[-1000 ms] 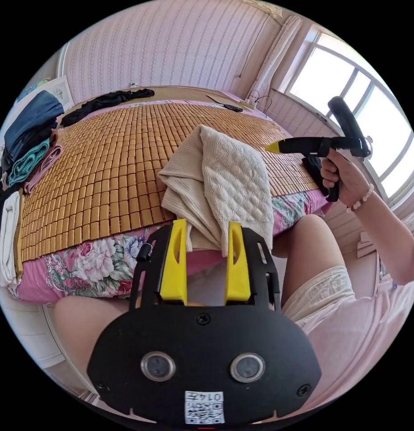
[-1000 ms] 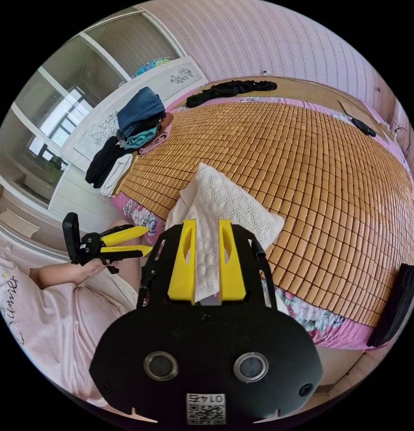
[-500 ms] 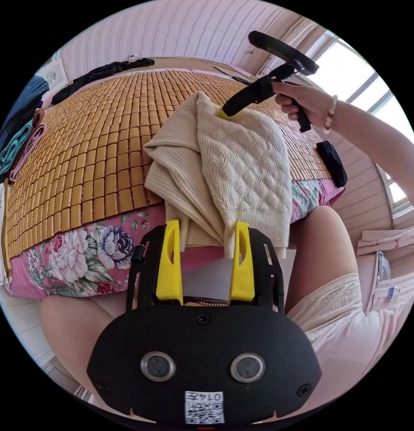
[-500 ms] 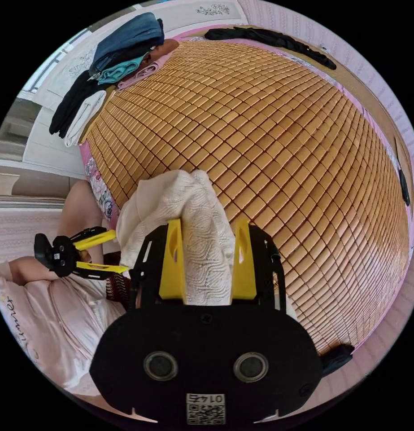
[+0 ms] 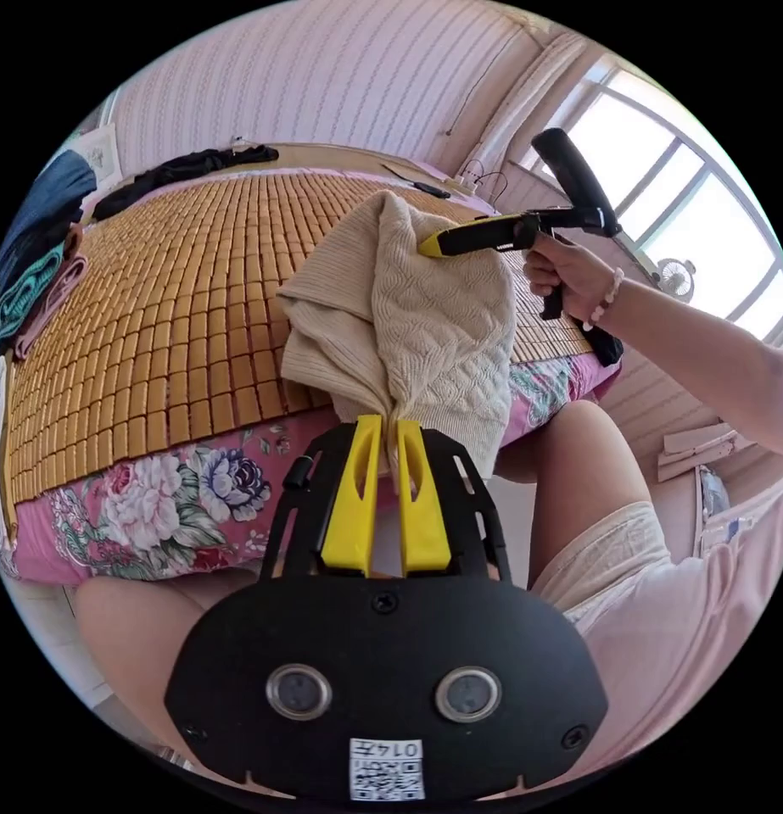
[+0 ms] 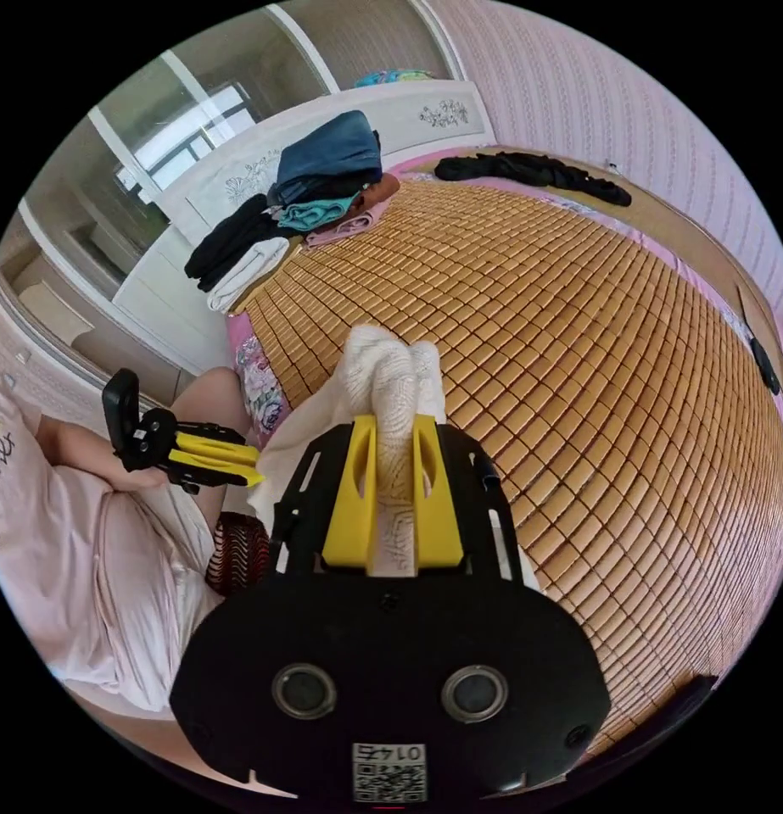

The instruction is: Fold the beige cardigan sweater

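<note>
The beige cardigan sweater (image 5: 425, 322) lies bunched at the near edge of a bed, on a bamboo mat (image 5: 179, 297). In the left gripper view my left gripper (image 5: 388, 434) is shut on the cardigan's hanging near edge, the fabric pinched between the yellow jaws. My right gripper (image 5: 432, 246) shows there too, held by a hand and closed on the cardigan's far top edge. In the right gripper view my right gripper (image 6: 395, 434) is shut on a gathered ridge of the cardigan (image 6: 391, 381). The left gripper (image 6: 243, 465) appears at the left, low by the bed edge.
A pile of folded clothes (image 6: 315, 182) sits at the bed's far corner, a black garment (image 6: 527, 170) lies along the far side, and a small dark object (image 6: 763, 365) rests at the mat's edge. The person's legs (image 5: 586, 475) stand against the floral bed side (image 5: 170, 500). A window (image 5: 688, 220) is behind.
Both grippers went from open to shut on the cardigan. The left closed on the hanging near edge, the right on the far top edge, bunching the fabric.
</note>
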